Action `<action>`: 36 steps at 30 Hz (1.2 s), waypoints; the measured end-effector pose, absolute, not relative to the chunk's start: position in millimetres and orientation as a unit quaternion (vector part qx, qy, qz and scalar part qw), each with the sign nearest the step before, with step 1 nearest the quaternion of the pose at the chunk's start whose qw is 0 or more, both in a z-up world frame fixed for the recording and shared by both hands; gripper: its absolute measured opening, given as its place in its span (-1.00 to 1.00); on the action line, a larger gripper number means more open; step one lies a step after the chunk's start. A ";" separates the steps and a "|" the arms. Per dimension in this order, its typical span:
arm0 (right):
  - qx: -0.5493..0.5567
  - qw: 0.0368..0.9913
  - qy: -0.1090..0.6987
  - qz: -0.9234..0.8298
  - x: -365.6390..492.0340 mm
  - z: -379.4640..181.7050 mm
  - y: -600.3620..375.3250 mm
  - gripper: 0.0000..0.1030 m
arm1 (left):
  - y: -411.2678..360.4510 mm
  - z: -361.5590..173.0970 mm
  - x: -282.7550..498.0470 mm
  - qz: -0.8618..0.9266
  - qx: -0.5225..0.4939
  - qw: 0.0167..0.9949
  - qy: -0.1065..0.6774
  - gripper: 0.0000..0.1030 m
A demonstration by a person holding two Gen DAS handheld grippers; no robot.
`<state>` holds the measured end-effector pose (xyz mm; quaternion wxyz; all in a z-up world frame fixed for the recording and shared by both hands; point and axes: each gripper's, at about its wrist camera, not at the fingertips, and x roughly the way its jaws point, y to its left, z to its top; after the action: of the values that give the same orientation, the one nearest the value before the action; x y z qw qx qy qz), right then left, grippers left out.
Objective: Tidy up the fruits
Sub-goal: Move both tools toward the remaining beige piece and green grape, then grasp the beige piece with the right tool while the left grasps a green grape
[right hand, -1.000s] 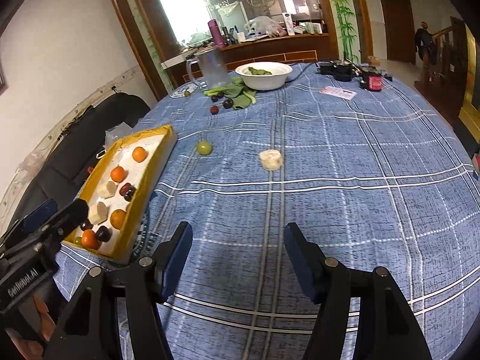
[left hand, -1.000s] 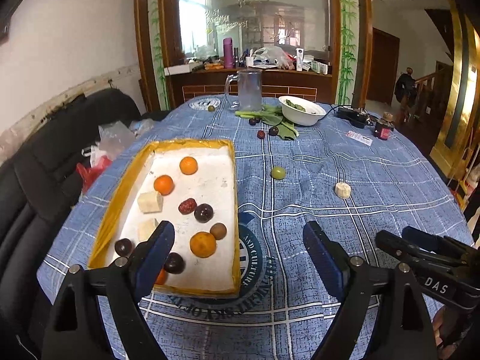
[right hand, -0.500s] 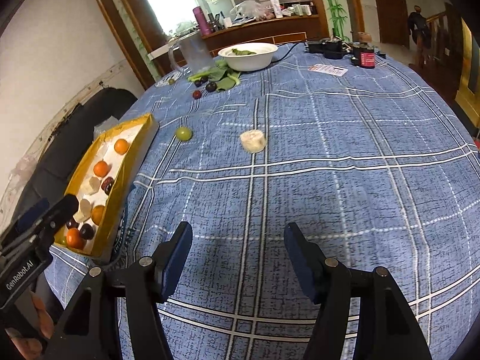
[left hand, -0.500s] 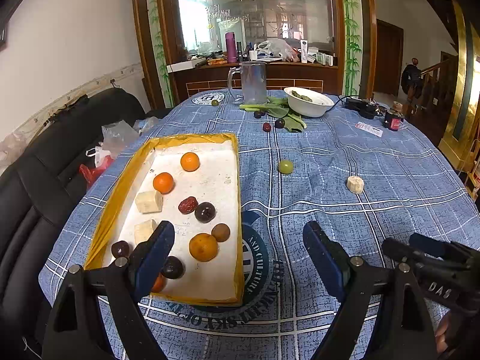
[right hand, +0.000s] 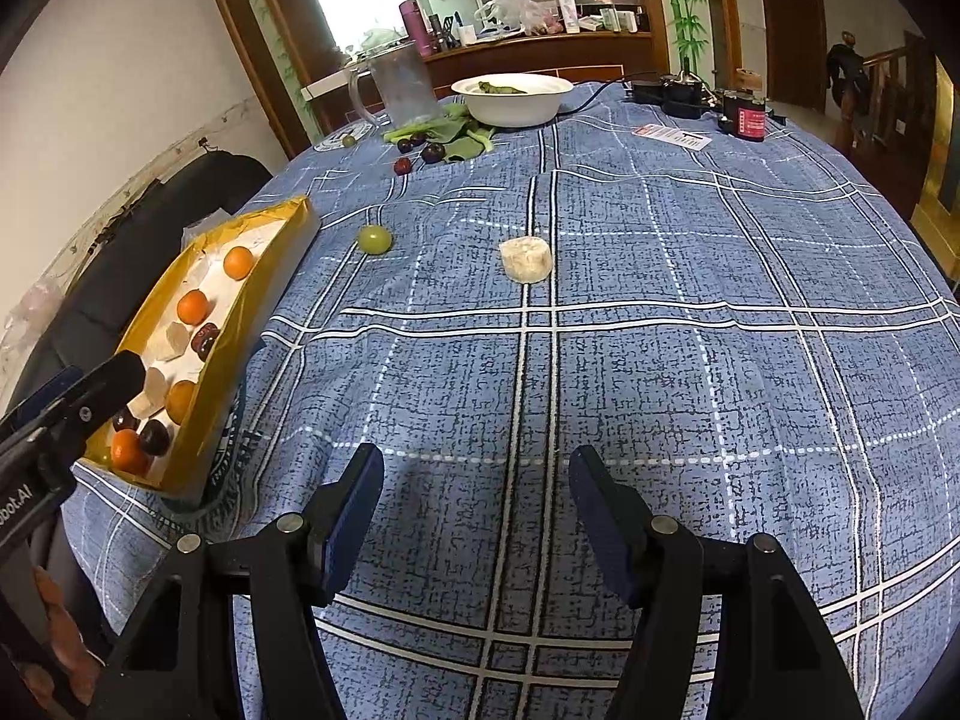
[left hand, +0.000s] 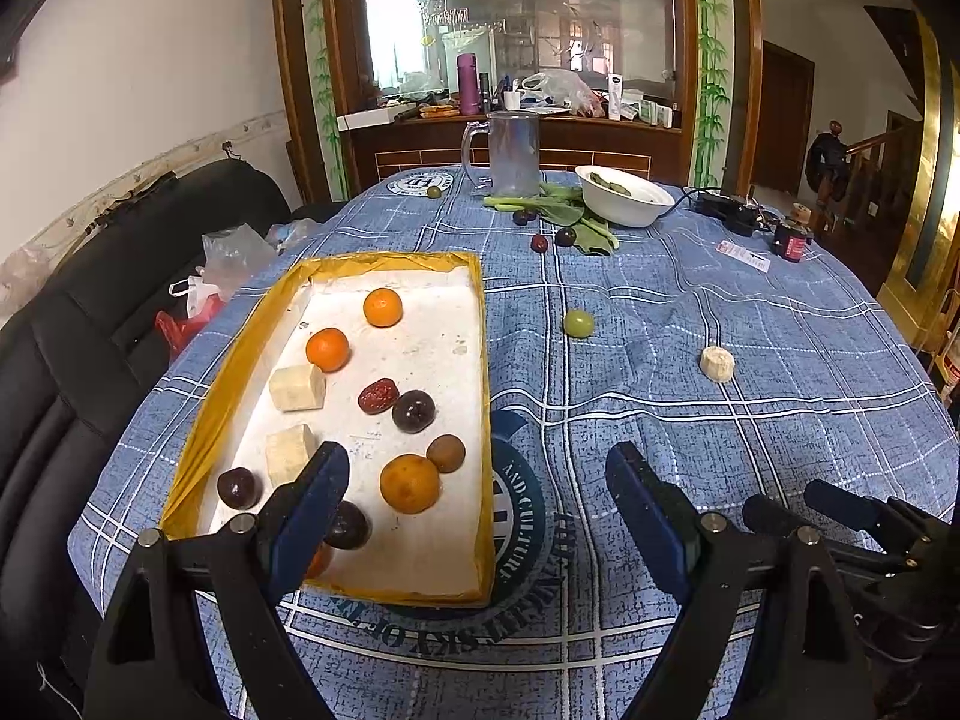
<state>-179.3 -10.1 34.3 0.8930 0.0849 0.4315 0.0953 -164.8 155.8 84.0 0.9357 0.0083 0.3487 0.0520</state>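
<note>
Both empty: left gripper [left hand: 477, 495] gaping wide at lower centre, right gripper [right hand: 474, 504] about half open. Loose green grape [right hand: 374, 238] and banana chunk [right hand: 526, 259] mid-frame on the cloth, outside the yellow tray [right hand: 264, 282] at left. Likely to roll off or squash under a hard pinch

Open cloth lies ahead to the banana chunk [right hand: 526, 259]; the yellow tray [right hand: 264, 276] flanks left.

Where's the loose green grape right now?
The green grape lies on the tablecloth in the right wrist view, between the yellow tray and the banana chunk.
</note>
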 end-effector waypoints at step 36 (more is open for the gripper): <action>0.057 0.900 0.427 0.073 -71.9 78.5 -47.6 0.46 | 153.0 125.2 -47.7 -0.059 -0.043 0.923 0.377 0.68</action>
<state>-71.9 -47.6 78.5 0.8995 0.0571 0.4269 0.0727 -47.7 153.0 125.2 0.9234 -0.0434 0.3768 -0.0586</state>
